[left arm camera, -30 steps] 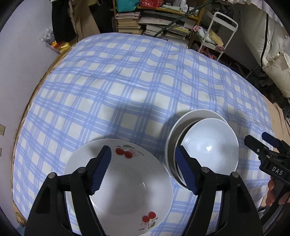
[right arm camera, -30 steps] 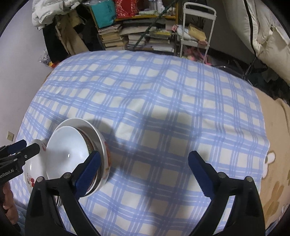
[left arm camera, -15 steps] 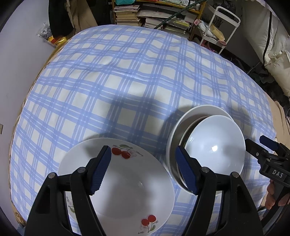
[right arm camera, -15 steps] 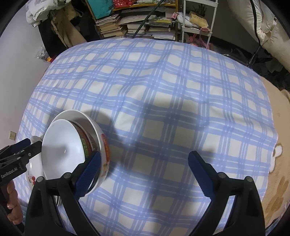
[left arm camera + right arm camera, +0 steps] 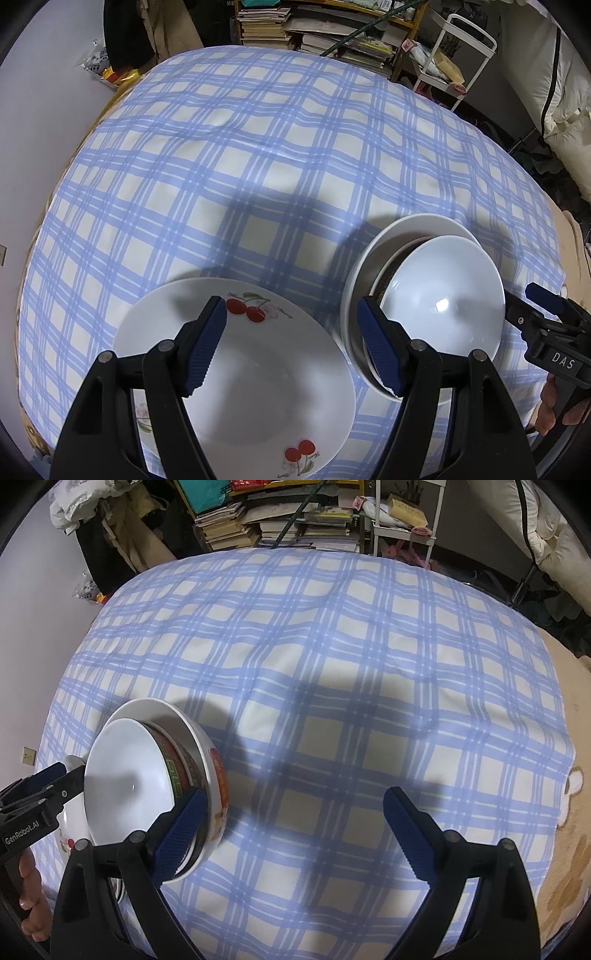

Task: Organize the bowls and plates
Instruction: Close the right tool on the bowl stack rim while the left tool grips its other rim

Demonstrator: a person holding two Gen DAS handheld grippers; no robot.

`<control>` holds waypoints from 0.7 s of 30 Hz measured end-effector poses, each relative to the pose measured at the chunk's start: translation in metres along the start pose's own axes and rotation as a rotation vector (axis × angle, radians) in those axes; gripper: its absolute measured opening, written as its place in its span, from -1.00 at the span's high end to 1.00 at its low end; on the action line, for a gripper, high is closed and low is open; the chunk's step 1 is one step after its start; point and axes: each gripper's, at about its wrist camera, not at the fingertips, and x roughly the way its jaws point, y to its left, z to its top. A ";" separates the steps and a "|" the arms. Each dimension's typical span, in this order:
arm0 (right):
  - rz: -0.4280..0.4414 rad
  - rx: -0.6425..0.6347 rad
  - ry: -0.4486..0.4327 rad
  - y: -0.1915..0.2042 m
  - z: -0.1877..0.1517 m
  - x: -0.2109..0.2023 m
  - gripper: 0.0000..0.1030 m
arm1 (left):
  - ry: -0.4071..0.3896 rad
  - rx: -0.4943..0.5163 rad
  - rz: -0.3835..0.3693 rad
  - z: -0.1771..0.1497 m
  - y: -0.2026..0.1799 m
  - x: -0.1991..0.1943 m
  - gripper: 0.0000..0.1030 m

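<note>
On the checked cloth [image 5: 258, 147]: one cherry plate [image 5: 258, 387], three nested bowls [image 5: 439, 295]; both grippers' fingers [image 5: 205, 347] gape empty.

**Checked cloth, dishes at the near edge**

A blue-and-white checked tablecloth [image 5: 258, 147] covers the surface. On it rest a cherry-printed plate [image 5: 258, 373] and, just beside it, a stack of bowls [image 5: 439, 295]; the far cloth lies bare.

I read "DAS" on the right gripper [image 5: 546, 314], seen from the left wrist camera. I read "GenRobot.AI" on the left gripper [image 5: 51, 781], seen from the right wrist camera.
</note>
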 end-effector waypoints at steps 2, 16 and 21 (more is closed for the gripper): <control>-0.002 -0.001 0.000 -0.001 0.000 0.000 -0.96 | 0.000 0.000 0.002 0.000 0.000 0.000 -0.40; 0.068 0.021 0.021 -0.002 0.000 0.001 -0.57 | -0.020 0.029 0.056 -0.001 -0.007 0.004 -0.40; 0.118 0.018 0.030 0.001 -0.001 0.000 -0.29 | -0.040 0.060 0.075 0.001 -0.012 0.002 -0.37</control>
